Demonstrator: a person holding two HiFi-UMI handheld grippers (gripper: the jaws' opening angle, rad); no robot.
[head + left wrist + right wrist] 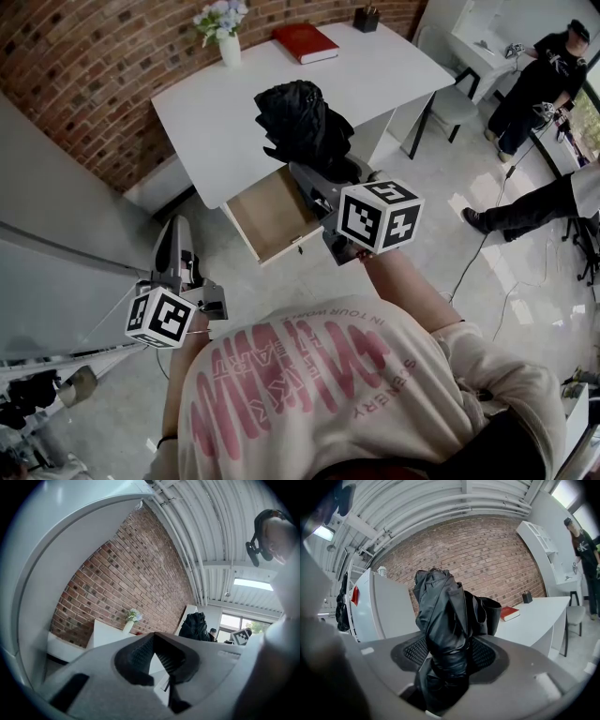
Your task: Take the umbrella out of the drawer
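Head view: right gripper (317, 186) level over open drawer (270, 217), jaws clamped on black folded umbrella (300, 122); left gripper (174, 234) aside, jaws together.

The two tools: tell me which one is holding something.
The right tool: its jaws clamp the folded black umbrella. The left tool has nothing between its jaws, which meet at the tips.

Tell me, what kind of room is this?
Probably an office or study room: there is a white desk with an open drawer, and a red book and a pen pot sit on top.
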